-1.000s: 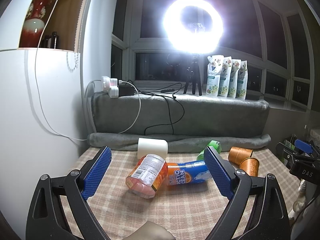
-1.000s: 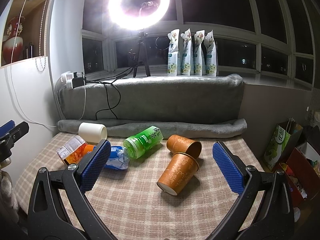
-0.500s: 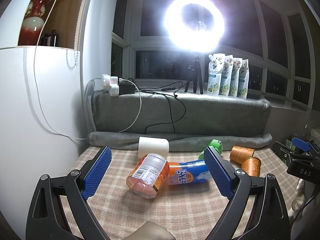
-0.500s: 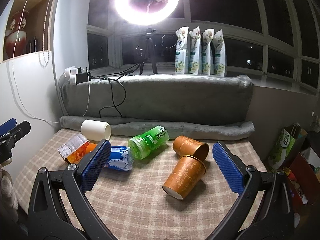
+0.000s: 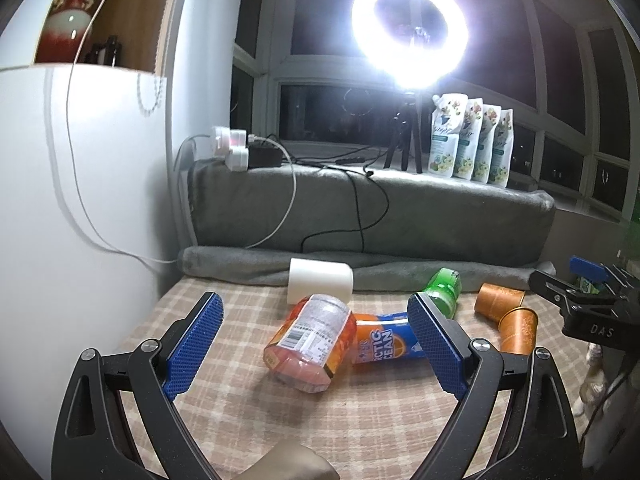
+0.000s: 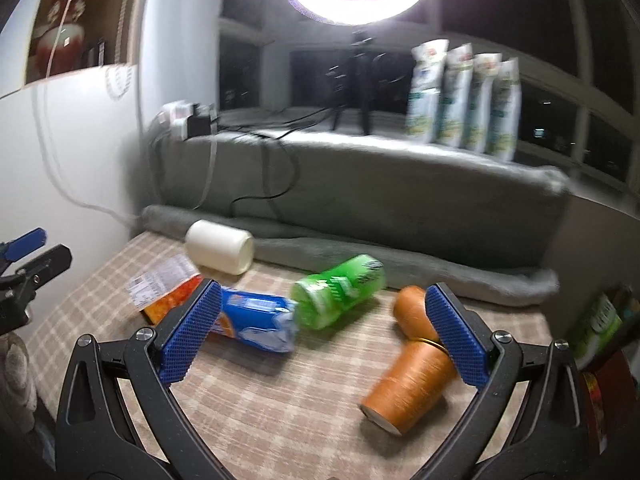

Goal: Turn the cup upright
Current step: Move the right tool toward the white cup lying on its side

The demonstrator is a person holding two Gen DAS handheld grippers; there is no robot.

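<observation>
Two orange paper cups lie on their sides on the checked tablecloth. The nearer cup [image 6: 408, 384] points its base toward me; the farther cup [image 6: 412, 312] lies behind it, touching. Both also show in the left wrist view, the nearer cup [image 5: 518, 328] and the farther cup [image 5: 500, 300]. A white cup [image 6: 220, 246] lies on its side at the back left, also in the left wrist view [image 5: 320, 286]. My right gripper [image 6: 320, 336] is open and empty, its right pad just above the nearer orange cup. My left gripper [image 5: 316, 346] is open and empty, over the bottles.
A green bottle [image 6: 340, 292], a blue-orange bottle [image 6: 252, 320] and an orange-pink jar [image 5: 312, 344] lie between the cups. A rolled grey blanket [image 6: 400, 256] and a padded ledge bound the back. A white cabinet [image 5: 80, 200] stands at the left. Bags [image 6: 596, 324] sit off the table's right edge.
My right gripper has moved forward and down toward the orange cups, and its view is now blurred. My left gripper has hardly moved. No object on the table has shifted.
</observation>
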